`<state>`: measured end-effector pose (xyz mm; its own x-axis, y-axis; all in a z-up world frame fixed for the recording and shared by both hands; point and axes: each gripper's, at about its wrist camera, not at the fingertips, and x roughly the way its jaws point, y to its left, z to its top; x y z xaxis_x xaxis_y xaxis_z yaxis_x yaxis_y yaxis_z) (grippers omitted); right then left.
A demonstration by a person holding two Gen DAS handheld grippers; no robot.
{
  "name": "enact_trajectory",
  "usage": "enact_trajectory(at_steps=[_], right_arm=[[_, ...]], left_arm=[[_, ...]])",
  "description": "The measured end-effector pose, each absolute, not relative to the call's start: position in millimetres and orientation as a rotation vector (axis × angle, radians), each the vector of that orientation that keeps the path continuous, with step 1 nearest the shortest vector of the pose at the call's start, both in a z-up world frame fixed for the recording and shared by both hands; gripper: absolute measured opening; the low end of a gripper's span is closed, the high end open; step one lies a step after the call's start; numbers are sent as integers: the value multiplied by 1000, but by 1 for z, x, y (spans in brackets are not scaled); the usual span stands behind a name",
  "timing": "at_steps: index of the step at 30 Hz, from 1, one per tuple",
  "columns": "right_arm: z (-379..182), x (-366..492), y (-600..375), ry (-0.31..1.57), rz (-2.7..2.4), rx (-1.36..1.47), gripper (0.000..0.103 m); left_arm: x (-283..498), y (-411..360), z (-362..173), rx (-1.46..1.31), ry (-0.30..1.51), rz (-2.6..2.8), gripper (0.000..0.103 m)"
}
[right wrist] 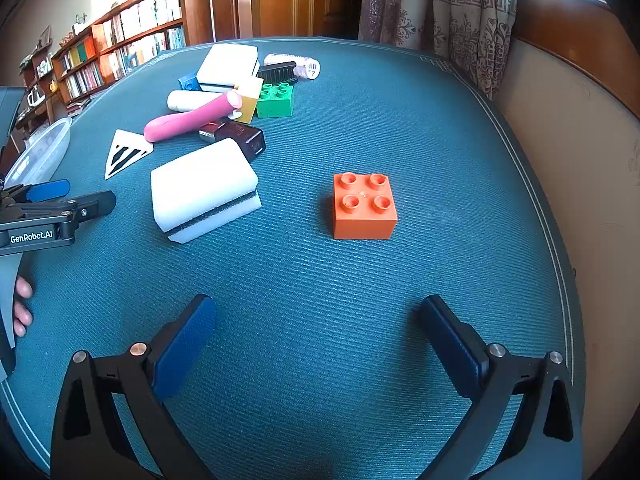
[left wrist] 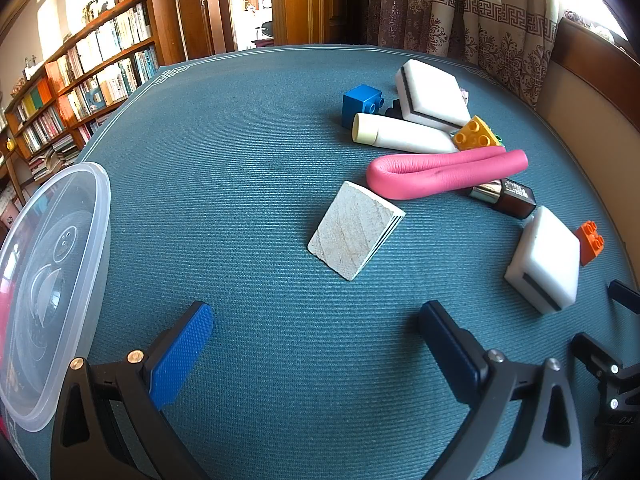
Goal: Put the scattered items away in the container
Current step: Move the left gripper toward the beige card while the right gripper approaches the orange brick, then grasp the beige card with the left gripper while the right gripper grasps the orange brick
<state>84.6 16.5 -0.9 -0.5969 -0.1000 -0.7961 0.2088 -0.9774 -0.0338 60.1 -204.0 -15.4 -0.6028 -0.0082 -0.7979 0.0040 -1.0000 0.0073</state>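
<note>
The clear plastic container (left wrist: 48, 280) sits at the left edge of the blue mat. My left gripper (left wrist: 316, 312) is open and holds nothing; a pale wedge block (left wrist: 354, 230) lies just ahead of it. Behind the wedge are a folded pink tube (left wrist: 440, 172), a white cylinder (left wrist: 400, 134), a blue brick (left wrist: 360, 104), a yellow brick (left wrist: 476, 134), a dark bottle (left wrist: 504, 196) and two white sponges (left wrist: 546, 260). My right gripper (right wrist: 316, 308) is open and holds nothing; an orange brick (right wrist: 364, 206) stands studs-up on the mat a short way ahead of it.
A green brick (right wrist: 276, 100), a black comb (right wrist: 278, 70) and a small roll (right wrist: 296, 64) lie at the far side of the pile. Bookshelves (left wrist: 80, 92) stand to the left, curtains (right wrist: 448, 12) and a bench back (right wrist: 560, 120) to the right. A hand (right wrist: 22, 304) shows at the left edge.
</note>
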Motion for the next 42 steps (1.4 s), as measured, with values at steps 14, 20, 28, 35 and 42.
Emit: enact_trajectory(at_steps=[14, 20, 28, 35, 42], right_arm=[[-1, 83, 19, 188, -2658, 1310, 103], [-1, 82, 21, 189, -2658, 1309, 103], [-2, 82, 23, 188, -2657, 1308, 103], [-2, 83, 24, 174, -2668, 1315, 103], [-1, 80, 22, 156, -2676, 1322, 103]], left_arm=[[51, -206, -13, 1416, -17, -2817, 103], [40, -204, -11, 1420, -31, -2822, 103], [20, -199, -10, 1429, -45, -2845, 103], [2, -200, -4, 1430, -82, -2925, 100], [-3, -195, 1, 1397, -107, -2990, 79]])
